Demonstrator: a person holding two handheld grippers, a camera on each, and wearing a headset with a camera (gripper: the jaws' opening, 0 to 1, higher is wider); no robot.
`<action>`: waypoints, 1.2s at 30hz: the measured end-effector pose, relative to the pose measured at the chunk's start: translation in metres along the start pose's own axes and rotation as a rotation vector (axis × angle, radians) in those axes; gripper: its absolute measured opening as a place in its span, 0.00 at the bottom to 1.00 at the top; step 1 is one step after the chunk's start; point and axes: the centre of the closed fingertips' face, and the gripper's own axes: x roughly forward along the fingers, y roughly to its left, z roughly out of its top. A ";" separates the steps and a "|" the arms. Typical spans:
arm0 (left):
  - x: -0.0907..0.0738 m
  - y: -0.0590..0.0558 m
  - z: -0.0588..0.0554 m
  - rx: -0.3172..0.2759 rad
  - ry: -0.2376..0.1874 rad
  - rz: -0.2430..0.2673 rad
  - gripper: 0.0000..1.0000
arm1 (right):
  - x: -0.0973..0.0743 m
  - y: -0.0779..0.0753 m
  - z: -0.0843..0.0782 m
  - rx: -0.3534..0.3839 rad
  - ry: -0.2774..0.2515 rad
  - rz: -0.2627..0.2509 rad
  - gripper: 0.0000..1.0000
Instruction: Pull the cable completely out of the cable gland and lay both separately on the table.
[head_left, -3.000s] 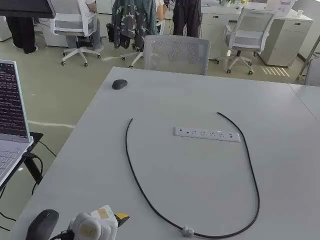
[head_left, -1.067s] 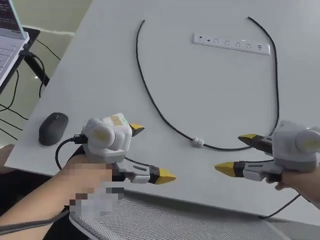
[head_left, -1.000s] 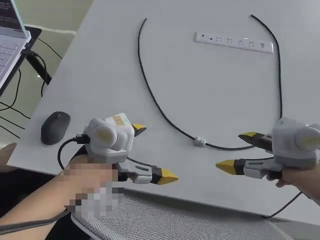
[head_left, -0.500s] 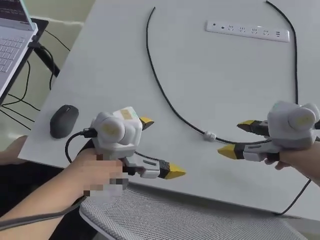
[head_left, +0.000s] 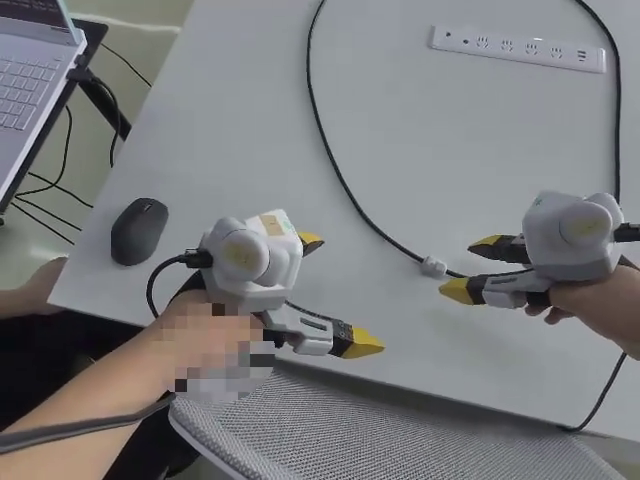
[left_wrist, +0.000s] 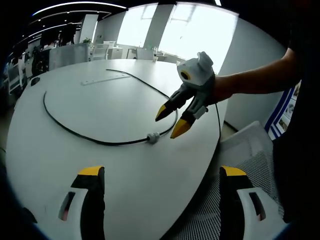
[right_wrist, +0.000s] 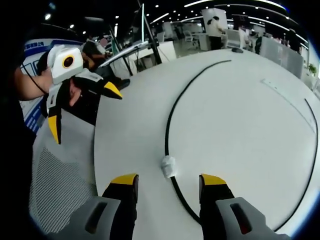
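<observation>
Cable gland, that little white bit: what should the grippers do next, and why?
Probably the right gripper should ease forward and close on the cable gland: its jaws are open and the gland lies just ahead of them, with the cable through it.

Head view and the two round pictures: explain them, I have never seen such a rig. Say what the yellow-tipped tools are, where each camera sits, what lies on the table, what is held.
No robot: a person holds two hand tools, the left gripper and the right gripper, each with two yellow-tipped jaws. The head view comes from a camera on the person's headset, looking down. Each round picture comes from a camera on one gripper, looking along its jaws. On the white table lie a black cable threaded through a small white cable gland, a power strip and a mouse. Both grippers are open and hold nothing.
</observation>
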 end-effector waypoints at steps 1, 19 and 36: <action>0.000 0.000 0.000 -0.002 0.001 -0.001 0.95 | 0.001 0.000 0.000 -0.005 0.004 0.003 0.45; 0.002 -0.002 -0.008 -0.028 0.012 0.000 0.94 | 0.017 -0.005 -0.007 -0.114 0.051 0.022 0.24; 0.002 -0.001 -0.012 -0.038 0.020 0.002 0.92 | 0.028 0.000 -0.006 -0.145 0.059 0.062 0.13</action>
